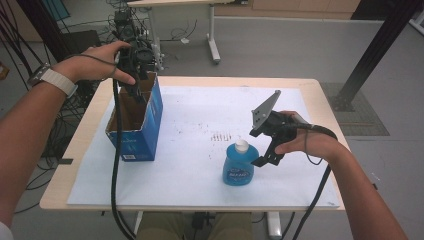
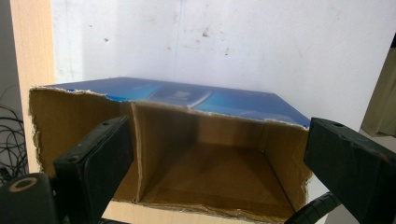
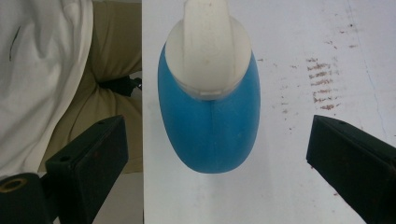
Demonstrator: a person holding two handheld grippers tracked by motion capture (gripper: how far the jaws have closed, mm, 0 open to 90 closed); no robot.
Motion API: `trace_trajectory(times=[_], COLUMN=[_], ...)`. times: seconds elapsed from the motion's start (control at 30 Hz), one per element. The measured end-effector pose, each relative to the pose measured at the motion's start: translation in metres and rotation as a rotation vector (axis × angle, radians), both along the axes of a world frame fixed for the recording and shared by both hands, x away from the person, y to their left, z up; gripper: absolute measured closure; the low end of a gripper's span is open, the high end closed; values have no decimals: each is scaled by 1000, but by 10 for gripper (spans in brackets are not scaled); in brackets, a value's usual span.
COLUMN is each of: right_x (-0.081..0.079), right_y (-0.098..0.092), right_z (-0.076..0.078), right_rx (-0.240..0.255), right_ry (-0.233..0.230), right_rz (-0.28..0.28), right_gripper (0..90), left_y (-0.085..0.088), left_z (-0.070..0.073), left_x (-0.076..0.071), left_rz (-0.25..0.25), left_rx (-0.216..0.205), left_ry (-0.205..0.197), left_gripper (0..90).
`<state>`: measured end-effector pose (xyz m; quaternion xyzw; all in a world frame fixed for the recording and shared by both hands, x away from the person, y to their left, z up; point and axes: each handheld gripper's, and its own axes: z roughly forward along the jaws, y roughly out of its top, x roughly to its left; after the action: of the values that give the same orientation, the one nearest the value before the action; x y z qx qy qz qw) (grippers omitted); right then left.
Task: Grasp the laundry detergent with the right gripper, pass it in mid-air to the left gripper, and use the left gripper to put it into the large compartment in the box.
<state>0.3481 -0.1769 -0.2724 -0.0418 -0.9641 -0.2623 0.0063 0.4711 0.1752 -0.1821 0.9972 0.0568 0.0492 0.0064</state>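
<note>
One bottle (image 1: 238,165) stands upright on the white sheet (image 1: 200,165), at about six o'clock from the sheet's centre, near the person's edge of the table (image 1: 320,95). It is blue with a white cap (image 1: 242,145) and carries a label on its face. In the right gripper view the bottle (image 3: 210,116) sits between the two black jaws, which stand wide apart with clear space on either side and touch nothing. The right gripper (image 1: 264,159) hangs just beside the bottle at its three o'clock, level with the shoulder. Judgement: the step in hand is the approach for a grasp on the bottle, not yet made. The next move calls for advancing the jaws until the body lies squarely between them, then closing on the blue flanks below the cap; a grip taken high on the rounded shoulder could slip or tip the bottle. One box (image 1: 136,120), blue outside and brown card inside, sits open-topped at nine o'clock from the sheet's centre, well apart from the bottle. The left gripper (image 1: 134,87) is held over the box's far end, at its twelve o'clock, jaws wide and empty; in the left gripper view the box (image 2: 187,158) shows one inner divider (image 2: 136,154) and nothing inside. It is the likely destination. Count: one bottle, one cap, one box, one sheet, one table, two grippers, each trailing one cable (image 1: 116,170).
</note>
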Motion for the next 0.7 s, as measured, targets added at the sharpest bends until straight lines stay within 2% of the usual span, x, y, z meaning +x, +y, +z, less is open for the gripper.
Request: trace_trajectory(times=[0.3, 0.7], right_x=[0, 1], right_y=[-1, 0], right_z=[-4, 1], right_rx=[-4, -9], right_ry=[14, 7], right_rz=[-8, 2], right_gripper=[54, 54], left_y=[-1, -5], left_z=[1, 2], left_x=[0, 0], left_rz=[-3, -6], left_rx=[1, -5], left_ry=[7, 10], left_gripper=[88, 87])
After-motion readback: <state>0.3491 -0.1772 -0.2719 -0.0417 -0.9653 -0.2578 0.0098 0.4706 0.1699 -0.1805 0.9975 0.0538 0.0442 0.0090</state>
